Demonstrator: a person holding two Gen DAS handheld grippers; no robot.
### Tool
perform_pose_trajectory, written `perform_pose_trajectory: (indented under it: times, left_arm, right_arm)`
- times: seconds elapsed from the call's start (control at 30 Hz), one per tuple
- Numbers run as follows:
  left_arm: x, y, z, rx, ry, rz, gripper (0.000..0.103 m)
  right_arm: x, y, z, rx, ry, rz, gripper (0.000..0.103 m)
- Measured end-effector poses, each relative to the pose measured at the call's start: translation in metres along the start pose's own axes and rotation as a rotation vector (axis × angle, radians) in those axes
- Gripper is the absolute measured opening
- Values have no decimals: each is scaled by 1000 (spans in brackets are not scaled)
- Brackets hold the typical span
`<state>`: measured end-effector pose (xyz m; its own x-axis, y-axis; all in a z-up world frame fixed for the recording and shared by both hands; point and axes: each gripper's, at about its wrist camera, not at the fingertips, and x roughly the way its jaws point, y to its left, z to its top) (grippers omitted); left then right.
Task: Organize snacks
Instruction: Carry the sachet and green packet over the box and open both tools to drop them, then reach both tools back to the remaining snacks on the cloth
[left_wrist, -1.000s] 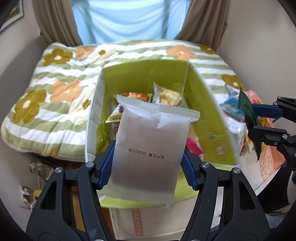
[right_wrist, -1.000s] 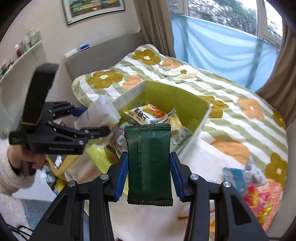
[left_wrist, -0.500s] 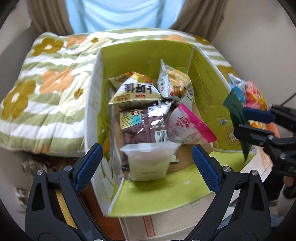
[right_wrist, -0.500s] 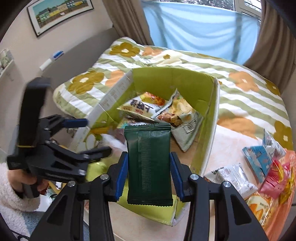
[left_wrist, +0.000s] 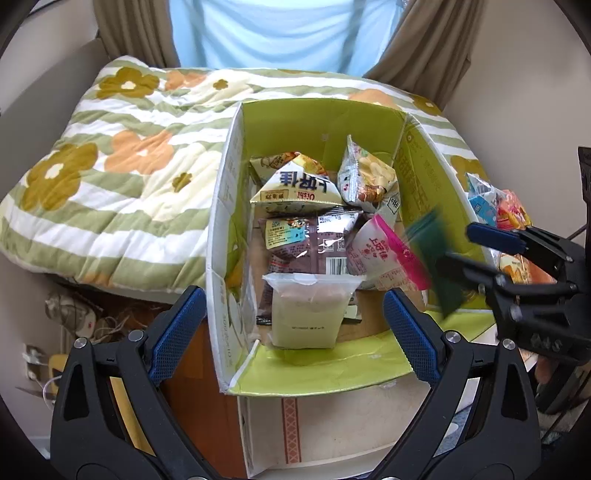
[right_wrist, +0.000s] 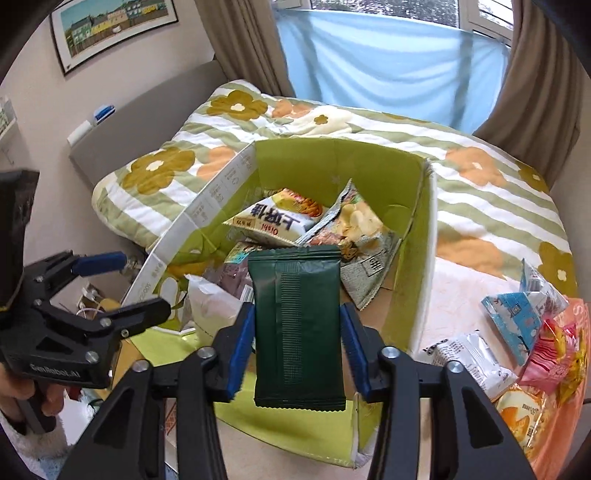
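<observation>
green packet (right_wrist: 297, 325) in right tongs (right_wrist: 297, 334) (pinched)

The pale worktop (right_wrist: 458, 295) carries a green-lined cardboard box (right_wrist: 410, 258) at about 11 o'clock in the right wrist view. Loose snack packets (right_wrist: 517, 314) lie on it near 3 o'clock, some on an orange mat (right_wrist: 561, 435). A floral quilt (right_wrist: 480, 192) covers the bed behind.

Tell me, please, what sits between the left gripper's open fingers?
In the left wrist view, the white packet stands in the green box, between and beyond the open left gripper.
</observation>
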<state>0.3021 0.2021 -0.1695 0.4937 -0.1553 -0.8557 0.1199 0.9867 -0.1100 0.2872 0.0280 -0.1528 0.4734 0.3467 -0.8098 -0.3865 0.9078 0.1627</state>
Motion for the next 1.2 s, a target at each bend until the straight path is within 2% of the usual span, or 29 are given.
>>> perform_pose_trajectory:
  times: [0.03,0.07,0.13,0.33,0.7,0.93,1.2]
  left_arm:
    - [-1,0,0,0,3,-1,96]
    - [-2,1,-1,0,2,-1,96]
    - [-2,2,-3,-1,2,7,96]
    - [2,3,-9,-11,24,-16,96]
    - [-13,-16,-10,55,-7,-68,96]
    - [-17,-60,-5,151,-33,-132,96]
    - [-17,-137,-3,244,-30,-191,96]
  right_arm:
    - [1,0,-1,9,-5,3,65]
    - [1,-1,-2,23,-9,11,87]
    - [-2,-3,-3,51,-26,42,100]
    - [-3,-4,-13,61,-11,35,100]
    - [-36,-9,-25,120,-70,-12,100]
    - [-75,-27,-49,196,-105,-108,100]
    - [-123,-91,-87,323,-149,-202,100]
